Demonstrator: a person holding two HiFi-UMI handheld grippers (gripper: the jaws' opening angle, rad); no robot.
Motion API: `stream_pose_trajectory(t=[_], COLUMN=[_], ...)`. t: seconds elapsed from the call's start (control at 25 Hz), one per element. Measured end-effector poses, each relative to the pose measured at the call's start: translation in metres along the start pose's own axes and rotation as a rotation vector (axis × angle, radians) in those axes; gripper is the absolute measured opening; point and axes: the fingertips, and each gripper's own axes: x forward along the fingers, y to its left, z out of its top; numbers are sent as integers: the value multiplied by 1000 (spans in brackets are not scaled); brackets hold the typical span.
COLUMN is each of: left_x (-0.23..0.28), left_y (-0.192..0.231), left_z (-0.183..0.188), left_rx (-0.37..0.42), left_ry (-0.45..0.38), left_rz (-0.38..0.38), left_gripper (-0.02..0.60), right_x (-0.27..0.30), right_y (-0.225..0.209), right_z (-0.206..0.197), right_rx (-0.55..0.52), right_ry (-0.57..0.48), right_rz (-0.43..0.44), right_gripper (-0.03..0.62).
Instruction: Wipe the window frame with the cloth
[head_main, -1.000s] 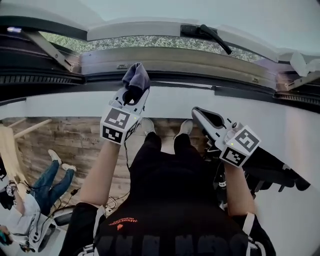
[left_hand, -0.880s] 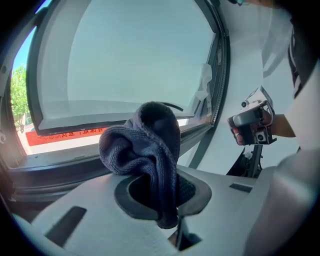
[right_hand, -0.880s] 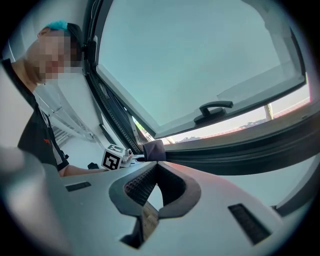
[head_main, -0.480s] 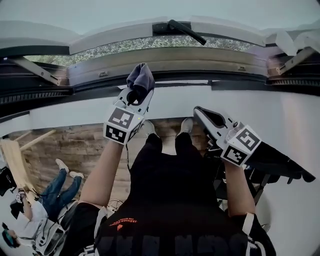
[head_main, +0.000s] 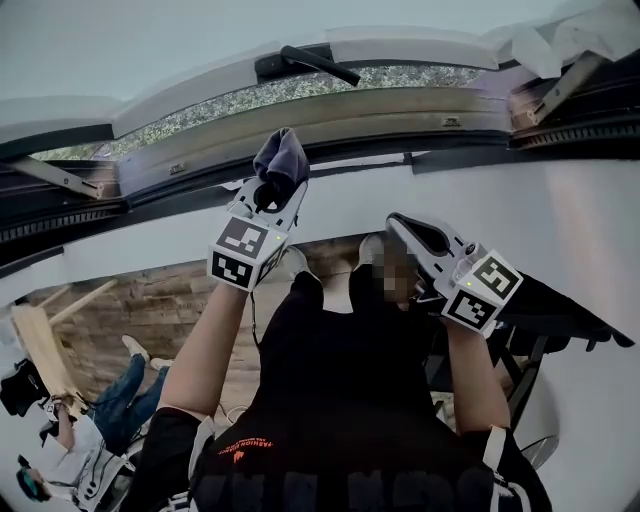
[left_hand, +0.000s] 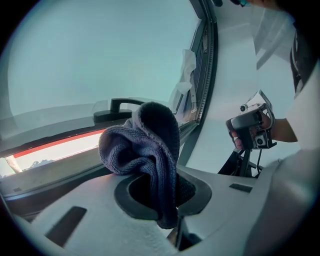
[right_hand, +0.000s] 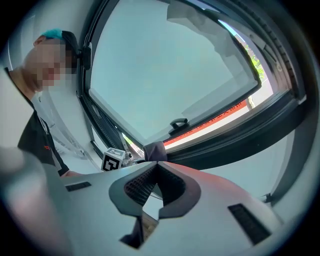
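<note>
In the head view my left gripper (head_main: 268, 190) is shut on a dark blue-grey cloth (head_main: 281, 156), whose bunched end sits against the dark lower rail of the window frame (head_main: 340, 112). The left gripper view shows the cloth (left_hand: 145, 145) clamped between the jaws of that gripper (left_hand: 162, 192), with the black window handle (left_hand: 117, 105) behind it. My right gripper (head_main: 402, 226) hangs lower and to the right, in front of the white wall under the window, shut and empty. In the right gripper view its tips (right_hand: 156, 165) meet, and the cloth (right_hand: 155, 151) shows just beyond them.
A black handle (head_main: 305, 62) sits on the tilted-open sash. A metal stay arm (head_main: 555, 85) joins sash and frame at the top right. A black stand (head_main: 560, 325) stands below my right gripper. A person (head_main: 100, 400) sits on the wooden floor at lower left, next to a plank (head_main: 40, 350).
The head view has swung, so the window frame and handle have slid left and tilted. The left gripper keeps the cloth at the lower rail. The right gripper has barely moved.
</note>
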Motion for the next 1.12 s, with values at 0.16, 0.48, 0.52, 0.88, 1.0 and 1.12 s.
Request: stream_pose_trajectory(t=[0.16, 0.48, 0.52, 0.88, 1.0, 1.12], left_x=[17, 53, 57, 92, 103, 115], left_y=[-16, -49, -53, -84, -95, -107], left_z=[12, 34, 36, 56, 63, 70], left_rx=[18, 53, 58, 73, 83, 93], left_ry=[5, 13, 16, 20, 20, 20], left_rz=[-27, -87, -94, -143, -163, -185], left_gripper=[55, 55, 55, 55, 55, 55], right_x=[-15, -50, -54, -89, -99, -110], right_y=[-10, -31, -34, -55, -61, -67], right_z=[3, 7, 7, 9, 11, 11], right_rx=[14, 35, 37, 58, 63, 68], right_ry=[-25, -69, -73, -107, -119, -130], right_rz=[-17, -60, -65, -102, -113, -124], right_gripper=[5, 5, 5, 6, 6, 5])
